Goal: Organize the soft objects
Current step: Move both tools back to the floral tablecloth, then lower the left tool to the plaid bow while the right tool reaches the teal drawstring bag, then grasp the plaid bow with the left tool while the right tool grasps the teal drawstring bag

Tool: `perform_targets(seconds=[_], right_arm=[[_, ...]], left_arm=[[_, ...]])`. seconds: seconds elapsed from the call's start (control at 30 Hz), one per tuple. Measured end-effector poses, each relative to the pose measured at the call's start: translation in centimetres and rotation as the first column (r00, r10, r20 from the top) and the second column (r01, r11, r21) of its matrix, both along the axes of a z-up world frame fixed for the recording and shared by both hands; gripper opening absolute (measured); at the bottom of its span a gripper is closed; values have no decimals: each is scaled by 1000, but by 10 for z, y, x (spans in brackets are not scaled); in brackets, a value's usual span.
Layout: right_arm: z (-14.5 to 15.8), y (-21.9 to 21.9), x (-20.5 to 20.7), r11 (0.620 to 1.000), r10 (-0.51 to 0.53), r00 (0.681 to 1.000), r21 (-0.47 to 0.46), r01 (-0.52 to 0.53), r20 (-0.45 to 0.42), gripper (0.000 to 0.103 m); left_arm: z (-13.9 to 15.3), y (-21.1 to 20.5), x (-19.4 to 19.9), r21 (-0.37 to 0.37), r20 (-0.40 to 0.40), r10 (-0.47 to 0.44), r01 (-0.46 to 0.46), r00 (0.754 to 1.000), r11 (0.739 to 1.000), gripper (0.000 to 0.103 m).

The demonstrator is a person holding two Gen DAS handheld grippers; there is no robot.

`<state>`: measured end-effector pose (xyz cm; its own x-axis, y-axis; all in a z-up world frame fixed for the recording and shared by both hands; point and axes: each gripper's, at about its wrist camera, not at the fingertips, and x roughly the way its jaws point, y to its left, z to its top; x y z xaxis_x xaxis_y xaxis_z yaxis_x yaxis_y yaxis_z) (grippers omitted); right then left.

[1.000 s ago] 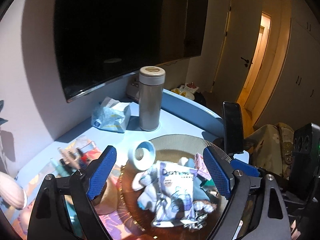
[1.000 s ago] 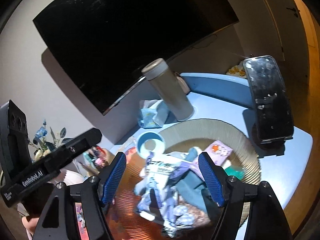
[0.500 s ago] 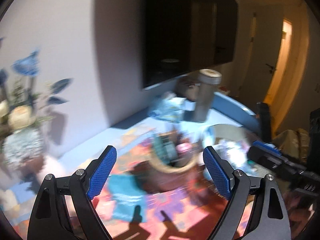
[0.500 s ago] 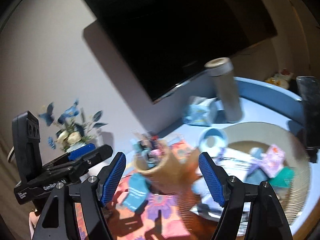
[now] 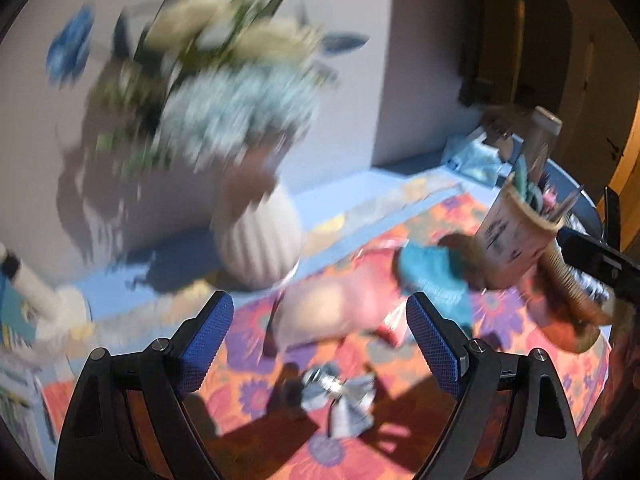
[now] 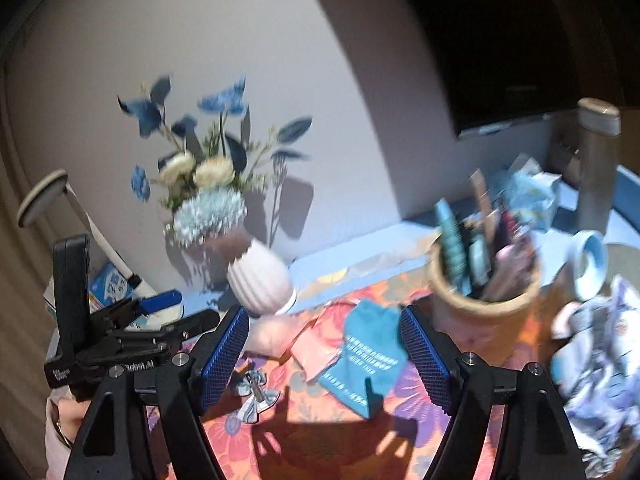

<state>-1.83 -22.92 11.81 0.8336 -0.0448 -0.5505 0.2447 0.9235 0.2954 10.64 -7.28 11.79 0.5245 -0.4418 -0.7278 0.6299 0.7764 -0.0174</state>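
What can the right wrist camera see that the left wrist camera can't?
Only the right wrist view shows the blue and white ring, the heap of crumpled cloth at the right edge, the round lamp head and the left gripper from the side.

Only the left wrist view shows the right gripper poking in from the right and a bit of doorway.

Both show the white ribbed vase of flowers, the teal packet, the small bow on the flowered mat, the pen cup and the metal flask.
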Motion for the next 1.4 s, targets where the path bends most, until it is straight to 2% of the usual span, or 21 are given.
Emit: perform_targets(seconds=[0.2,0.3,0.47,0.77,0.87,0.9,1.0,1.13,1.17,1.23,1.27,1.3,1.33,1.37,1.4], right_arm=[[-37,8,27,999,-17,996,31,20,-84,77],[-58,6,39,997,-40,992,61,48,-121,77],[-88,2,59,992,-100,978,53,111,-183,77],[-113,-11,85,977,-206,947,5,214,-244,77],[-120,-17,90,967,-247,936,-6,253,-250,77],[-123,-19,93,967,-249,935,-6,256,-253,78],[-126,-16,94,970,-245,943,-49,240,-224,83],[-131,-10,101,967,-250,938,-118,228,-241,85],[-132,-8,103,964,-256,933,-139,227,-251,83],[-133,-3,106,947,-298,914,-207,246,-276,65],[-133,-2,107,942,-307,910,-227,248,-279,50],[-132,-1,107,944,-297,916,-225,239,-271,21],[-131,-1,106,956,-261,930,-199,213,-257,6],[-132,-2,106,961,-251,934,-185,208,-255,5],[-132,-4,104,963,-247,938,-167,210,-245,5]], left_arm=[[-49,22,-1,-10,-78,6,-7,997,1000,87],[-65,26,-4,-15,-105,-3,1,994,1000,87],[-89,26,-7,-1,-132,-18,18,991,1000,87],[-104,17,-15,-5,-108,-102,102,989,995,87],[-113,11,-18,26,-97,-120,123,988,992,88],[-115,7,-22,58,-73,-124,128,990,990,89],[-116,-2,-31,85,-43,-154,157,987,984,90],[-117,1,-25,75,-67,-136,141,988,987,97],[-117,1,-24,74,-70,-134,139,988,987,97],[-117,0,-25,84,-58,-131,136,990,987,96],[-116,-1,-26,83,-54,-135,139,989,987,93],[-115,-1,-27,71,-48,-142,145,989,987,71],[-112,1,-29,53,-30,-149,150,988,987,47],[-110,0,-31,51,-18,-153,154,988,987,40],[-110,0,-32,56,-9,-154,154,988,987,39]])
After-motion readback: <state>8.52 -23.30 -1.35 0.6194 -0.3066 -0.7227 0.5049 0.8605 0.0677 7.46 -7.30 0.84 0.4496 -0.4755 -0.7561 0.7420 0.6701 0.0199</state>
